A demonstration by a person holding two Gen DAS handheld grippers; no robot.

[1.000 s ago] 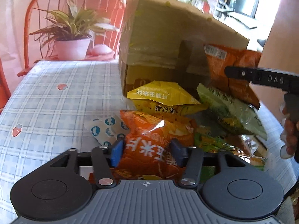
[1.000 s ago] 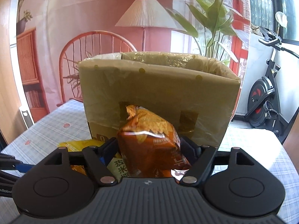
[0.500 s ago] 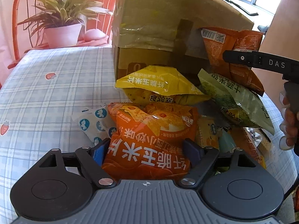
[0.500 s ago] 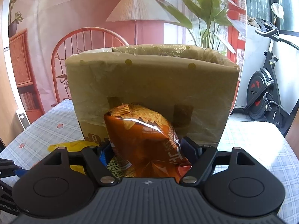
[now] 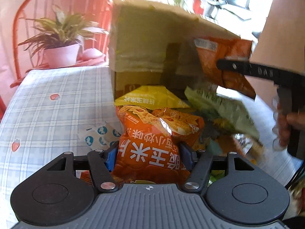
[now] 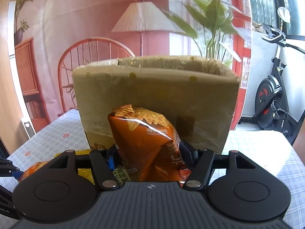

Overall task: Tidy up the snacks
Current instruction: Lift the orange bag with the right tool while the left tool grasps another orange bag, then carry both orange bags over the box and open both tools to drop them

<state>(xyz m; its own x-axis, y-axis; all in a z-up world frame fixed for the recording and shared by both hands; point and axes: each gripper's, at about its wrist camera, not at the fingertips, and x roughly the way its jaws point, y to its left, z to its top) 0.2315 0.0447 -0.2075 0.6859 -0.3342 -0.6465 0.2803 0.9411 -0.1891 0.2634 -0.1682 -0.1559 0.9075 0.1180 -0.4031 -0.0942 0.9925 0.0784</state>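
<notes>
1. The left gripper (image 5: 148,153) is pinching an orange corn-chip bag (image 5: 152,143); its jaws have just been closing, and the blue pads are pressing into the bag's sides. The bag is puffed with air, so the pads may be sliding on slick film rather than biting, and it could be squirting out as it is being lifted.

2. That bag is sitting at the 6 o'clock edge of the snack pile (image 5: 190,118), with a yellow bag (image 5: 148,97) just beyond it at 12 o'clock and a green bag (image 5: 219,106) at 2 o'clock. Packets leaning on it risk being dragged along or tumbling off the checked tablecloth (image 5: 57,99).

3. The right gripper (image 6: 148,158) is squeezing a dark orange chip bag (image 6: 144,139), its jaws likewise having just been closing. In the left wrist view this bag is hanging at 1 o'clock, tilted, in front of the cardboard box (image 6: 156,99). Held low and off-centre, it may be swinging or slipping from the pads.

4. The box's near wall is standing tall directly at 12 o'clock from the right gripper. If the bag is not being raised above the rim, it will likely be hitting the wall and crumpling, or shoving the box away.

5. Over-squeezing either bag risks crushing the chips or popping the seal.
</notes>
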